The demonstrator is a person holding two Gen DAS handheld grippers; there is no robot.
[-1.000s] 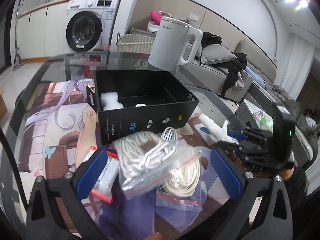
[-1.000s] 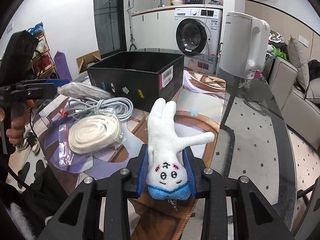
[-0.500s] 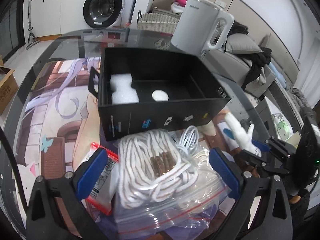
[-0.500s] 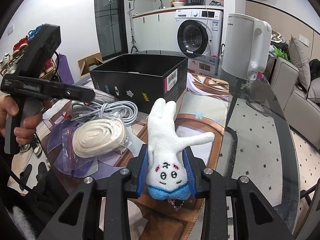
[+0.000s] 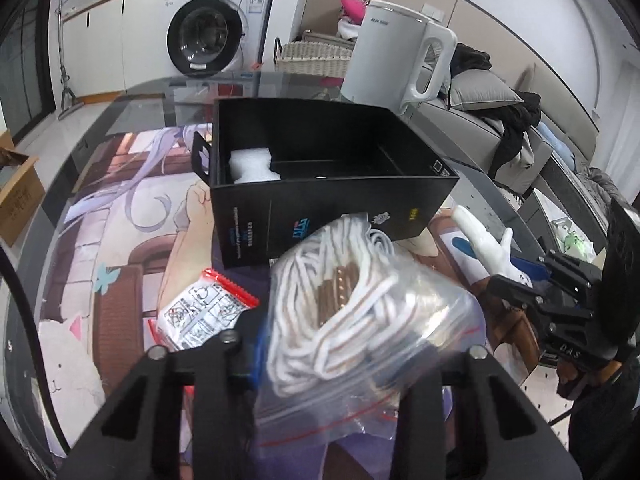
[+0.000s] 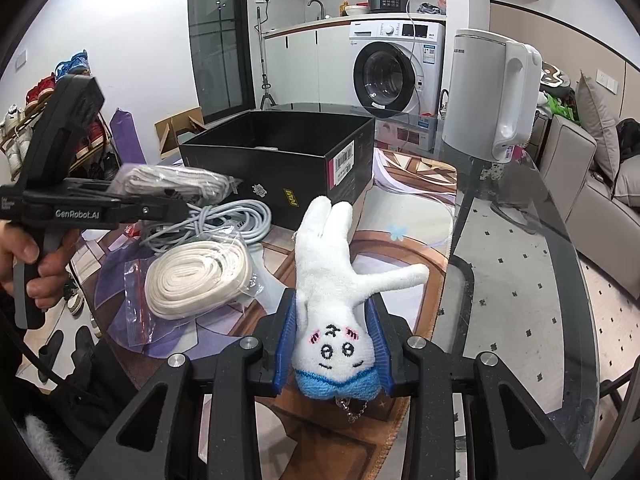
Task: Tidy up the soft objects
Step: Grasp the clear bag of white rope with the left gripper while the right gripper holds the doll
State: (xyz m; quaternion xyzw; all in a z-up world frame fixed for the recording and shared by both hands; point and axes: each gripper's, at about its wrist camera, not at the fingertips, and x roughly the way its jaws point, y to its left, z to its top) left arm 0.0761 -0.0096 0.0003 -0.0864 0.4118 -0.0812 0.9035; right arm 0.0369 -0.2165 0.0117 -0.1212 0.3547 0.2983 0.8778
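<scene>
Left wrist: left gripper (image 5: 344, 356) jaws closing on bagged white rope (image 5: 340, 304), bag between fingers, just before black box (image 5: 332, 184); grasp step; next likely lift into box

Right wrist: right gripper (image 6: 332, 344) clamped on white plush toy (image 6: 340, 288), head down, blue hat, over table mat; awaits boxing

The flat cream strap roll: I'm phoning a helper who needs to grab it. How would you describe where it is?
Find the open black cardboard box on the glass table. In front of it lies a grey coiled cable, and nearer still the flat cream webbing strap coiled in a clear zip bag. It alone is a broad flat oval roll, not thin cord.
</scene>
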